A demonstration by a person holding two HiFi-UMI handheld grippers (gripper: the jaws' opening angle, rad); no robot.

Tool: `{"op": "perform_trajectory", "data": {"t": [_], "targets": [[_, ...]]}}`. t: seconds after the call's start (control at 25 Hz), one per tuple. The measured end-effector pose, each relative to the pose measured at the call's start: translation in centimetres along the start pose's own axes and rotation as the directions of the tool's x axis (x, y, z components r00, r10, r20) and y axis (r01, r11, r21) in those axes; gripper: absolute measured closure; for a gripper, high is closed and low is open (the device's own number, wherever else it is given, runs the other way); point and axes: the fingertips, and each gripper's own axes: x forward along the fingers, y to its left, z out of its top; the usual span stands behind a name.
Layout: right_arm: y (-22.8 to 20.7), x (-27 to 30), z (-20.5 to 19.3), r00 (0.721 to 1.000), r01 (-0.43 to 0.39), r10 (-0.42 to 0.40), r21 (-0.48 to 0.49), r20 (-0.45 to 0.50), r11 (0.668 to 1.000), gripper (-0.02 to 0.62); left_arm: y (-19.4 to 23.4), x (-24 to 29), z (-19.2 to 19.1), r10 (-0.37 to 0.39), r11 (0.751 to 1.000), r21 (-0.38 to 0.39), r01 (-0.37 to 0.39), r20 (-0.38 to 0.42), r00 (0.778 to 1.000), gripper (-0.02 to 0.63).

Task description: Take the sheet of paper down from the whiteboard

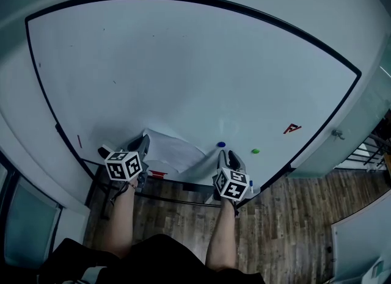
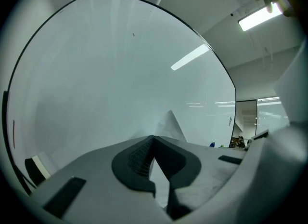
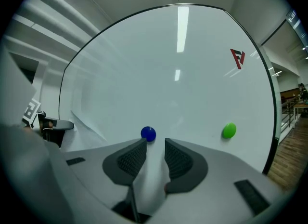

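A white sheet of paper [image 1: 171, 152] hangs curled at the bottom of the whiteboard [image 1: 183, 69]. Its left edge is pinched by my left gripper [image 1: 145, 141]. In the left gripper view that gripper [image 2: 153, 139] has its pads together on the sheet, and a paper corner [image 2: 171, 125] rises beyond them. My right gripper [image 1: 228, 154] is just below a blue magnet [image 1: 221, 145]. In the right gripper view this gripper [image 3: 155, 144] stands narrowly open, empty, with the blue magnet [image 3: 148, 133] just past its left fingertip and the paper's edge [image 3: 89, 124] off to the left.
A green magnet [image 1: 255, 151] and a red logo magnet [image 1: 292, 129] sit right of the blue one. The marker tray [image 1: 183, 185] under the board holds a red marker [image 1: 157, 173] and an eraser [image 1: 104, 152]. Wooden floor [image 1: 293, 215] lies below.
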Motion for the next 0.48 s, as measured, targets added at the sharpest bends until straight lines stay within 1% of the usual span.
{"op": "perform_trajectory", "data": {"t": [0.2, 0.48], "targets": [[0.1, -0.9, 0.0, 1.0, -0.022, 0.022, -0.006, -0.001, 1.0, 0.467, -2.4, 0.2, -0.4, -0.042, 0.995, 0.089, 0.043, -0.015, 0.999, 0.584], [-0.1, -1.6, 0.0, 1.0, -0.023, 0.023, -0.002, 0.01, 1.0, 0.468, -4.0, 0.1, -0.8, -0.09, 0.989, 0.119, 0.092, -0.026, 0.996, 0.584]]}}
